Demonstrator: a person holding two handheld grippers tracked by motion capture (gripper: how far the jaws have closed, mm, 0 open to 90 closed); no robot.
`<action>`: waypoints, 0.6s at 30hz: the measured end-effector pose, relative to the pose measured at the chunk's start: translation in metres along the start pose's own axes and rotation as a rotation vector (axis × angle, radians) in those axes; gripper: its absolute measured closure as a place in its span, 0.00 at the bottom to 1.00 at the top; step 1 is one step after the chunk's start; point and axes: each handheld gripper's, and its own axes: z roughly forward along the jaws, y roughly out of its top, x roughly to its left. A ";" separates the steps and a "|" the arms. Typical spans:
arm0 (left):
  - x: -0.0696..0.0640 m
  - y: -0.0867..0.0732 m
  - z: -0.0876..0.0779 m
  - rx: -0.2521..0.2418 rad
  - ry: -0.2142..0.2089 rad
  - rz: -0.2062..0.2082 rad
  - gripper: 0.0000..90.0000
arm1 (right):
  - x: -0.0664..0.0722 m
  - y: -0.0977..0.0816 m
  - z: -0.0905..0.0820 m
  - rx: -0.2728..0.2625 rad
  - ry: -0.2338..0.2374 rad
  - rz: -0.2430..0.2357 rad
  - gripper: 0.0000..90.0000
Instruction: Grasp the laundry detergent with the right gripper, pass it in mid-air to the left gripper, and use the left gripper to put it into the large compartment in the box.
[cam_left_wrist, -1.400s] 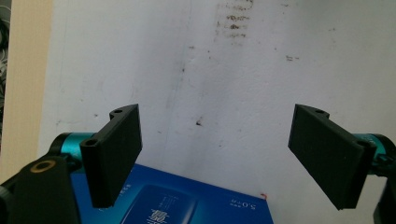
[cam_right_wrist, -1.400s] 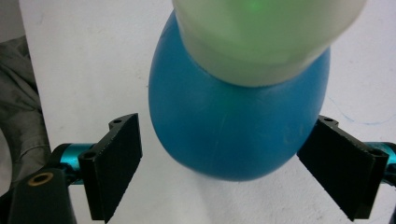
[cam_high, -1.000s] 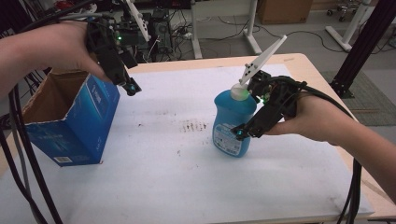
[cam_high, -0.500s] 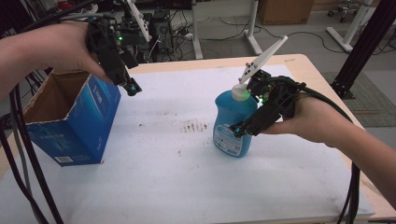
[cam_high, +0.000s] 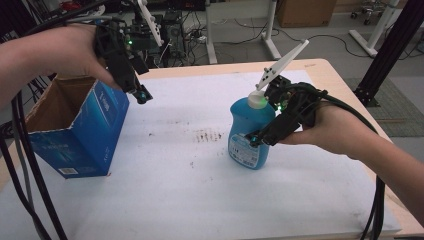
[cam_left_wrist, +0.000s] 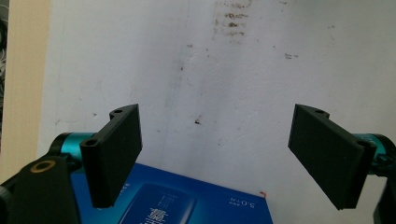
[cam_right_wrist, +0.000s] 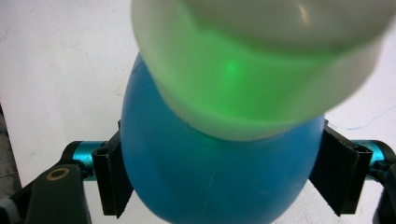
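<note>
High view: overhead, facing forward across the worktop (cam_high: 165, 200). Left tool view: downward, above the blue box (cam_left_wrist: 187, 205). Right tool view: close against the blue bottle (cam_right_wrist: 210, 186), shared with high view.

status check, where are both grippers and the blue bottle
Right gripper just closed on the upright blue bottle. Left gripper open over the blue box. Nothing between bottle and box.

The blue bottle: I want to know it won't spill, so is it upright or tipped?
Upright. The blue bottle stands on its base on the table, white cap on top, the right claw closed around its body.
</note>
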 end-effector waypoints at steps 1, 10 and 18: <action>0.000 0.000 0.000 0.000 0.000 0.000 0.20 | 0.000 0.000 0.000 0.001 0.002 0.001 0.21; 0.000 0.000 0.000 0.000 0.000 -0.002 0.20 | 0.001 0.000 0.001 -0.005 -0.002 0.000 0.21; 0.000 0.001 0.001 0.002 -0.001 0.007 0.20 | 0.000 0.000 -0.001 -0.019 -0.005 0.002 0.30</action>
